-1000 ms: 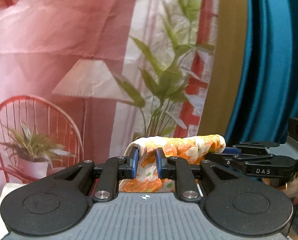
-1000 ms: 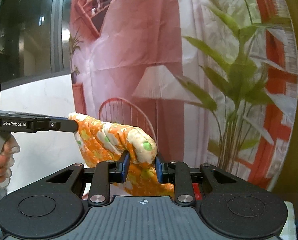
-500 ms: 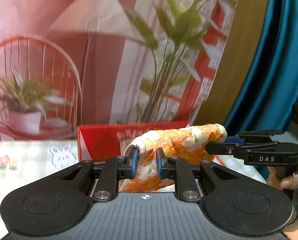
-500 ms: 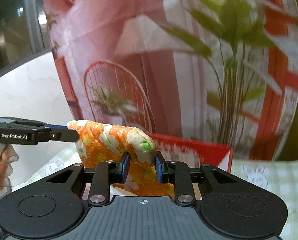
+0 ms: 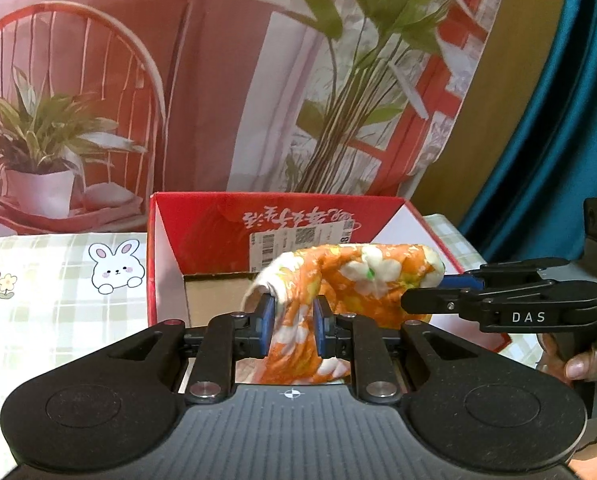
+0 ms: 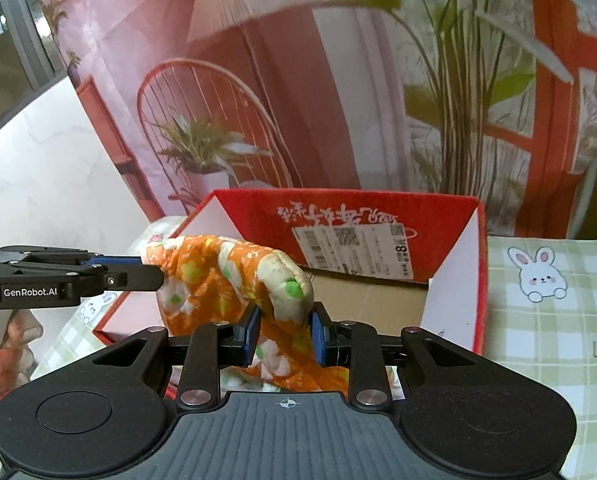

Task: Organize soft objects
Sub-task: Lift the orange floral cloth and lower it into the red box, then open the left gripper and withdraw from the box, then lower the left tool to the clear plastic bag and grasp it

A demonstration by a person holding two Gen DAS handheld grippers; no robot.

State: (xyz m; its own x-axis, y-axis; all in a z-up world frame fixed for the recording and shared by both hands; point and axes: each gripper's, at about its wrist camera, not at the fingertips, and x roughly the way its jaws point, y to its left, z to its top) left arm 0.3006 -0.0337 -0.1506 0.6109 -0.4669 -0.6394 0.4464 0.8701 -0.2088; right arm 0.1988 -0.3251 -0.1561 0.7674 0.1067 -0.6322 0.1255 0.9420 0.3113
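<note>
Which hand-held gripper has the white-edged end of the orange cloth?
The left hand-held gripper: the orange floral cloth shows its white edge there; the right hand-held gripper clamps the orange end.

Both wrist cams close, angled down at 12 o'clock into red box. Shared: box, orange floral cloth, printed backdrop.

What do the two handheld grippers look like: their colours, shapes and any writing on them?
Both are matte black. The left gripper and right gripper each have a ribbed grey-black deck with a small crosshair mark, two round discs, silver pivot screws, linkage arms and blue pads. From the side, white lettering reads "GenRobot.AI" on the left one and "DAS" on the right one. No cables or sleeves show.
</note>
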